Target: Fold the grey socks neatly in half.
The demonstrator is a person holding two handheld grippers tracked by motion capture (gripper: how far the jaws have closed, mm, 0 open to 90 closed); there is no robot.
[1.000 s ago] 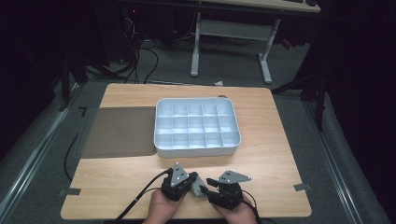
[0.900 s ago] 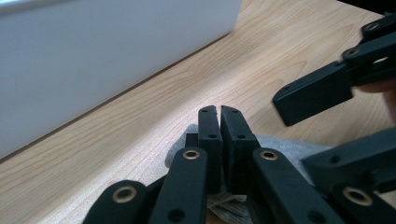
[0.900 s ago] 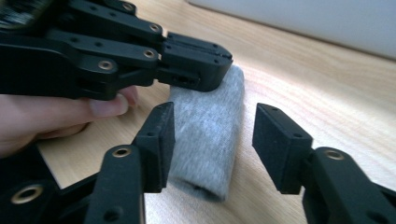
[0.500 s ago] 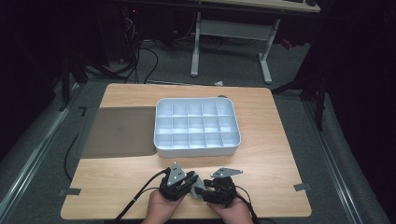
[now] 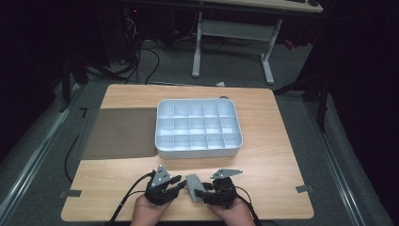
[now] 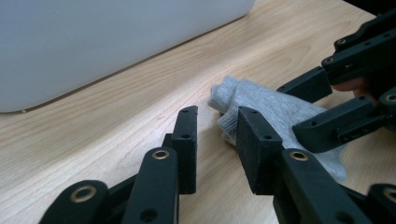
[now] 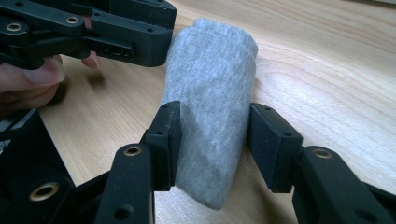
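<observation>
Hands come in low at the near edge of the wooden table (image 5: 282,155), both close together just in front of the white compartment tray (image 5: 197,128). The right gripper (image 7: 212,140) points leftward with its jaws pinched on either side of a rolled grey sock (image 7: 210,107) — the cloth bulges between the two pads and lies on the wood. The left gripper (image 6: 215,140) faces it from the other side, jaws parted a little with nothing between them, their tips just beside the sock's free end. From above, the sock (image 5: 193,186) lies between the two tools, near the tray's front wall but apart from it. Bare wood stretches to the tray's right, while a dark mat (image 5: 120,134) lies against the tray's left side.
</observation>
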